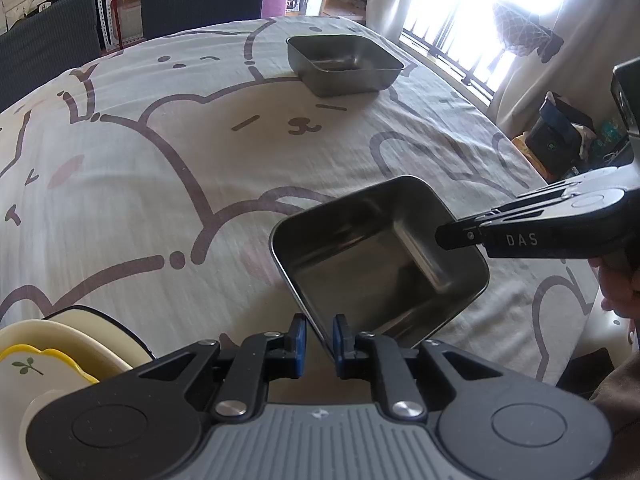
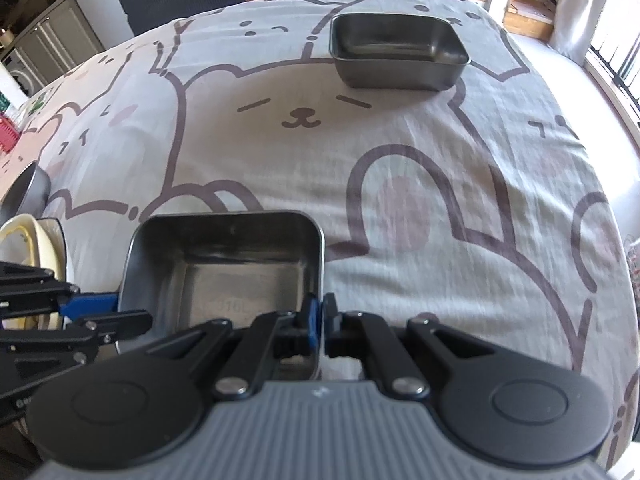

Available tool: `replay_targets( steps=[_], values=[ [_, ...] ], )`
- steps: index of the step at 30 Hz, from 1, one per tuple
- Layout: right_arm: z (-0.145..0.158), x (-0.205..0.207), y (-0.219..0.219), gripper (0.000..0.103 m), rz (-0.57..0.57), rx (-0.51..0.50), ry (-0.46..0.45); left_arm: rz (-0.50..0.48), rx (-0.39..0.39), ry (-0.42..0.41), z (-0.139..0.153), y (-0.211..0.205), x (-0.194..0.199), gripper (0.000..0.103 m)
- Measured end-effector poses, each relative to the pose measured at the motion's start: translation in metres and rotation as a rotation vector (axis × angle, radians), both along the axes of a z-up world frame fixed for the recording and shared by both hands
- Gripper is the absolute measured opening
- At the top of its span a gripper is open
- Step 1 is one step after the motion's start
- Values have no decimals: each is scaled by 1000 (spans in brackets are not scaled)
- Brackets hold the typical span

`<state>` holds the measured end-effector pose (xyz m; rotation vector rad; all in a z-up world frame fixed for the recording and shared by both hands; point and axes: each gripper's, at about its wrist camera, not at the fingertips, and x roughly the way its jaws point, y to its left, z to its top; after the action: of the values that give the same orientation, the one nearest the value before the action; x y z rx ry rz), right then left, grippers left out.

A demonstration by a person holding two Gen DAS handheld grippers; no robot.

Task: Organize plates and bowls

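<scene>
— While the right gripper (image 2: 319, 322) is clamped on the near steel tray's (image 2: 224, 260) wall above the tablecloth (image 2: 400, 152), the left gripper (image 1: 320, 334) straddles its rim, pads slightly apart; risky?
— Yes; one-sided hold, it could swing or drop.

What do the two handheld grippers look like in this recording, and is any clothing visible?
Both match: the left gripper and right gripper have black linkage arms with silver pivot bolts, blue pads on the fingers, and a ribbed grey body flanked by round black housings. Seen from the left wrist view, the right gripper's side bears white letters "DAS". A dark sleeve shows at the right edge.
</scene>
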<state>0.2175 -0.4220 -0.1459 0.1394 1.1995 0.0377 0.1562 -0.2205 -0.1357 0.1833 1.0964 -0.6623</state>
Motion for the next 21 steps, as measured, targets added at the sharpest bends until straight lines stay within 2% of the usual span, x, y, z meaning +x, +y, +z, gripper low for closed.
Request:
replay_targets(
  steps=[8,12,15,17,19,21],
  values=[
    [2,-5,-1,8,21,29,-7,17,-11,7,3,3,1,17],
    [7,-9,0,10,32,29,-17,20,-14,7,5,4,1,22],
    [11,-11,0,17,37,43,-33,19,-17,7,8,5,0,26],
    [15,-14,1,28,51,47,-45,19,-21,6,9,5,0,29],
    [19,-16,2,35,67,43,-53,18,-24,6,12,6,-1,32],
    [23,-19,2,38,75,40,-63,18,-28,4,16,7,-2,36]
  ],
)
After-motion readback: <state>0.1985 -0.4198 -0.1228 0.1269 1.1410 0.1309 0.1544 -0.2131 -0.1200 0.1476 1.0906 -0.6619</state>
